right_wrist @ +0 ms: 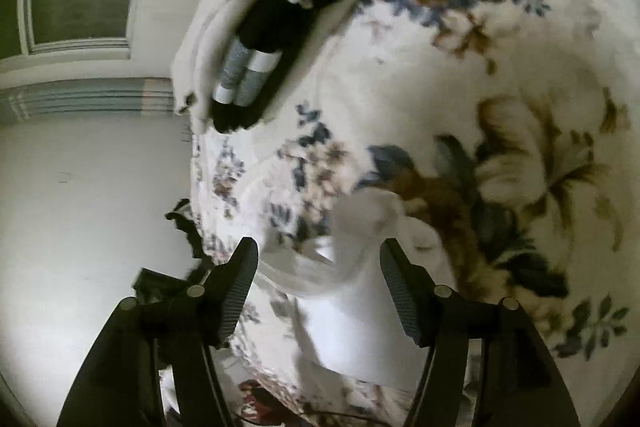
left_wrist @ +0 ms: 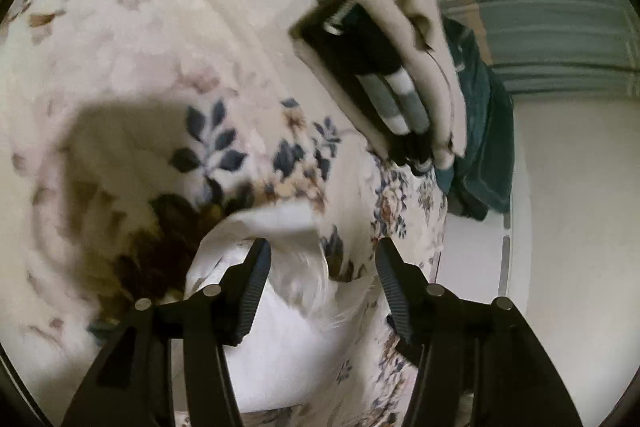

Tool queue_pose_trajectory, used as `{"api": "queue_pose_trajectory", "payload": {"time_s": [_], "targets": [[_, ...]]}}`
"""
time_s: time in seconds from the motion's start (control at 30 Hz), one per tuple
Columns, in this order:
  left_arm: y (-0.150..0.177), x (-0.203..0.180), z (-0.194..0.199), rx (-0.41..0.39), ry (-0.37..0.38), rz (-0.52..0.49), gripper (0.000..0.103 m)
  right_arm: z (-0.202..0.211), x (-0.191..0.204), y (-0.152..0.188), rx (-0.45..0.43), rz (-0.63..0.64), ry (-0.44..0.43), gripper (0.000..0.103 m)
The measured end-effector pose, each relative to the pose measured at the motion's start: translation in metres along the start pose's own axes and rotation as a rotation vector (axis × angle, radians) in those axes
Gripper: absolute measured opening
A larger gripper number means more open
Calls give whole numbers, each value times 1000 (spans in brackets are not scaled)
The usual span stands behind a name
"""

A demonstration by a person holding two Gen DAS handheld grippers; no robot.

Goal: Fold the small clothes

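Two claws, both released: left claw and right claw spread above white garment, pads apart from cloth. Garment crumpled on floral bedspread, near its edge. Folded pile of dark and striped clothes farther along same edge. No legible writing or labels.

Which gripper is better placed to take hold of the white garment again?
Probably the left gripper: its open jaws straddle the white garment. The right gripper is open too, with the cloth lying more toward one finger.
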State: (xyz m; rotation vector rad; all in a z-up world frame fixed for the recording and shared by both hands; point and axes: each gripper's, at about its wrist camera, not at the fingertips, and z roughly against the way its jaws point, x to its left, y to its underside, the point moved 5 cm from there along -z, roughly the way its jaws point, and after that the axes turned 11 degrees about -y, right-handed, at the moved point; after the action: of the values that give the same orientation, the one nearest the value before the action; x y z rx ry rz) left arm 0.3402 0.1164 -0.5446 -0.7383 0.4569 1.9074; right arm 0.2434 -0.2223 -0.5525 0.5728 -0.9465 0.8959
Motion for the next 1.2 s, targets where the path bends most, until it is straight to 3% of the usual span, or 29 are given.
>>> {"api": "queue_pose_trajectory", "payload": {"time_s": [0.13, 0.23, 0.33, 0.47, 0.5, 0.53, 0.57, 0.6, 0.63, 0.77, 0.9, 1.0, 1.03, 1.07, 1.1, 1.13, 1.2], "targets": [[5, 4, 7, -7, -63, -75, 52, -5, -20, 10, 10, 16, 117, 66], [21, 10, -4, 22, -191, -192, 52, -14, -32, 15, 62, 55, 198, 66], [27, 17, -30, 82, -267, -248, 52, -29, -44, 6, 82, 30, 213, 66], [21, 19, -69, 135, -291, -273, 52, -52, -58, -17, 95, -48, 178, 66], [18, 18, -75, 129, -282, -273, 52, -56, -59, -22, 83, -67, 152, 60], [16, 16, -77, 120, -272, -274, 49, -56, -59, -25, 63, -67, 133, 24], [14, 11, -77, 99, -253, -281, 41, -56, -56, -27, 50, -55, 130, 2], [12, 6, -74, 60, -247, -306, 27, -55, -54, -29, 33, -34, 168, 2], [11, 2, -74, 45, -253, -328, 1, -51, -50, -31, -1, -23, 170, 2], [-2, 4, -71, 17, -257, -332, 2, -41, -47, -33, -65, -25, 202, 2], [-26, 32, -62, 5, -309, -251, 3, -48, -57, -34, -36, -47, 229, 2], [-27, 46, -51, 36, -294, -203, 7, -45, -62, -32, 7, -87, 199, 10], [-21, 50, -45, 56, -272, -188, 14, -40, -62, -29, 17, -84, 189, 24], [-15, 53, -41, 67, -248, -183, 34, -34, -63, -25, 26, -78, 189, 36], [-8, 54, -38, 80, -216, -178, 46, -30, -65, -20, 32, -79, 187, 61], [6, 58, -33, 102, -159, -164, 65, -24, -68, -13, 41, -87, 173, 73], [23, 64, -30, 140, -83, -128, 66, -21, -75, 5, 93, -111, 127, 74]]}}
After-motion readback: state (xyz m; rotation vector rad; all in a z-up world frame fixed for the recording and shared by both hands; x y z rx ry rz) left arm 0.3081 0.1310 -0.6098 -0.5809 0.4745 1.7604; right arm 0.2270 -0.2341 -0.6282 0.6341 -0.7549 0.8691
